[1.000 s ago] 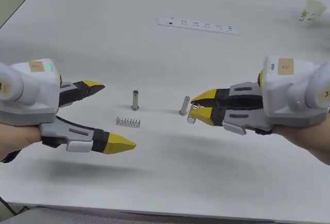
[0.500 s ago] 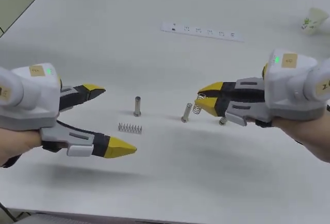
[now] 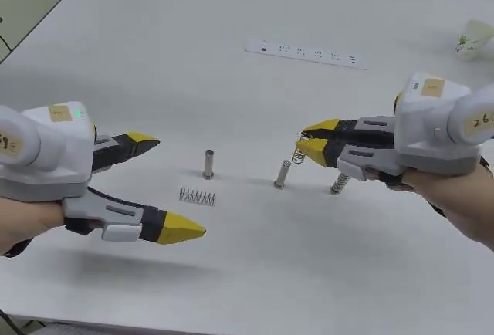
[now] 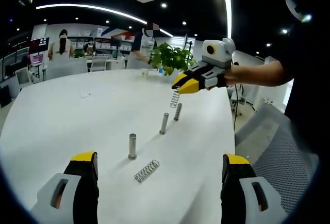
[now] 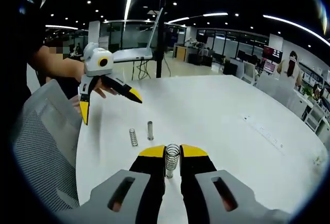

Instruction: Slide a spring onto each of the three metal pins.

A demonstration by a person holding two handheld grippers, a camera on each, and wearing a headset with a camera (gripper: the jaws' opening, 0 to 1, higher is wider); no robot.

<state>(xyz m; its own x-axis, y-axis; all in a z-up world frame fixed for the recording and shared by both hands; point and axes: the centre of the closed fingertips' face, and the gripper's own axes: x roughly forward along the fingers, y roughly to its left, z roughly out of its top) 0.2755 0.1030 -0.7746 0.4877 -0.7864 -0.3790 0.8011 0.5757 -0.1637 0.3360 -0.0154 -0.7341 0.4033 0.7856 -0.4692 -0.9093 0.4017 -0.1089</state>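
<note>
Spring gripped in right tongs just above bare pin, left tongs spread wide, sleeved pin nearby

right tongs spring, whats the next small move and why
Probably nudge the right tongs toward the middle pin and lower, so the held spring slips over its top. That pin is bare, with the spring hanging just above and beside it; the right pin already wears a spring.

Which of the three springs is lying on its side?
The small metal coil spring flat on the white table, near the leftmost steel pin. One hangs pinched in the right gripper; another stands around the rightmost pin.
</note>
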